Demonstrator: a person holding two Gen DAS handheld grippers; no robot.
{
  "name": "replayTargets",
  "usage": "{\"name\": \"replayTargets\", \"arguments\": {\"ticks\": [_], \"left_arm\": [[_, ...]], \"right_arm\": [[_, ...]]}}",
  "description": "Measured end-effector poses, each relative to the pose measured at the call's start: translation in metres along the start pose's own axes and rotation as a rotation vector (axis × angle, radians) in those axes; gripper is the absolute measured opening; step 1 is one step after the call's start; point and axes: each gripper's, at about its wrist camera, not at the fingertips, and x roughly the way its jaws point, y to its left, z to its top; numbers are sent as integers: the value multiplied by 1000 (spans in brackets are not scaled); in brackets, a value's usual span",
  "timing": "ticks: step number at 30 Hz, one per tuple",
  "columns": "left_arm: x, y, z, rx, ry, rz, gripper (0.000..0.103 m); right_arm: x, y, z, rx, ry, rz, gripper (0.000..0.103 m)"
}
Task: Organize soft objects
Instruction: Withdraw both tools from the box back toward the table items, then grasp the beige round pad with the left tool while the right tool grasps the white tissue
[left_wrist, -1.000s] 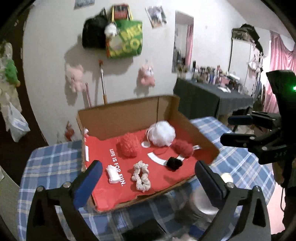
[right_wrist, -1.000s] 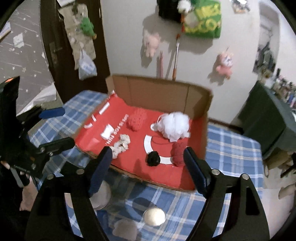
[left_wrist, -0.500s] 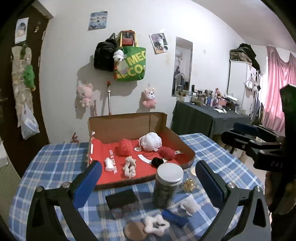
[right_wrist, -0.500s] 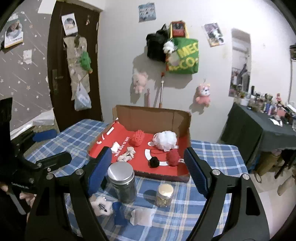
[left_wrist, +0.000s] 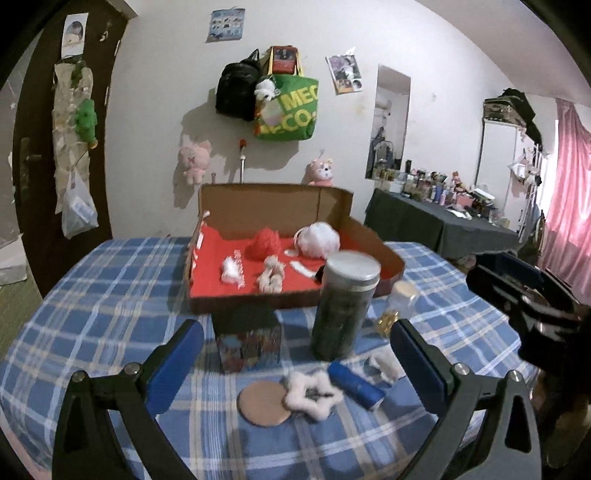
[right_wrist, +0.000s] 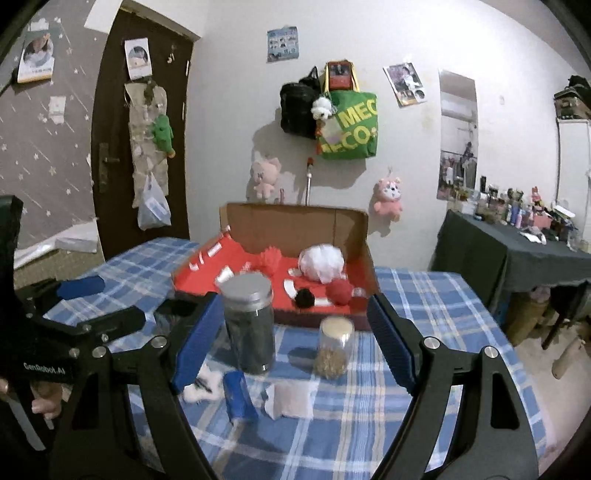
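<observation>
two jars (right_wrist: 249, 325), one box (right_wrist: 295, 225), six soft things inside.

Red pompom (left_wrist: 264, 244), white puff (left_wrist: 319, 239) and cream scrunchie (left_wrist: 271, 277) lie in the red-lined box (left_wrist: 384, 251) (all apart).

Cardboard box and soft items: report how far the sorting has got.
Done: the cardboard box already holds the white pouf, red pouf and scrunchie. In hand: nothing; left gripper and right gripper are open. Left: the white star scrunchie on the table.
</observation>
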Motion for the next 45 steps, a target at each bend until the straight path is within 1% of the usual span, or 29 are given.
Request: {"name": "replayTargets", "arguments": {"ticks": [3, 5, 7, 10, 16, 20, 22, 30, 35, 41, 45], "left_arm": [[9, 1, -15, -3, 14, 22, 103], [13, 1, -24, -9, 8, 41, 103], [15, 1, -32, -8, 3, 55, 103], [20, 2, -43, -10, -1, 67, 103], [31, 5, -58, -18, 16, 92, 103], [36, 4, -64, -6, 35, 102, 103], [39, 6, -66, -13, 44, 102, 103], [49, 10, -69, -19, 78, 109, 103], [56, 16, -66, -22, 106, 105, 103], [67, 32, -65, -27, 176, 97, 103], [70, 39, -65, 11, 221, 72, 103]], "right_arm": [[7, 2, -19, 13, 25, -7, 80], [12, 2, -33, 29, 46, -18, 80], [15, 2, -45, 46, 50, -23, 80], [23, 3, -61, 58, 81, -3, 80], [33, 6, -84, 72, 110, -15, 80], [42, 5, -96, 91, 149, 13, 80], [44, 4, -100, 94, 152, -1, 80], [51, 0, -103, 96, 165, -1, 80], [61, -4, -103, 103, 194, 6, 80], [72, -6, -103, 109, 236, 11, 80], [79, -7, -103, 111, 269, 10, 80]]}}
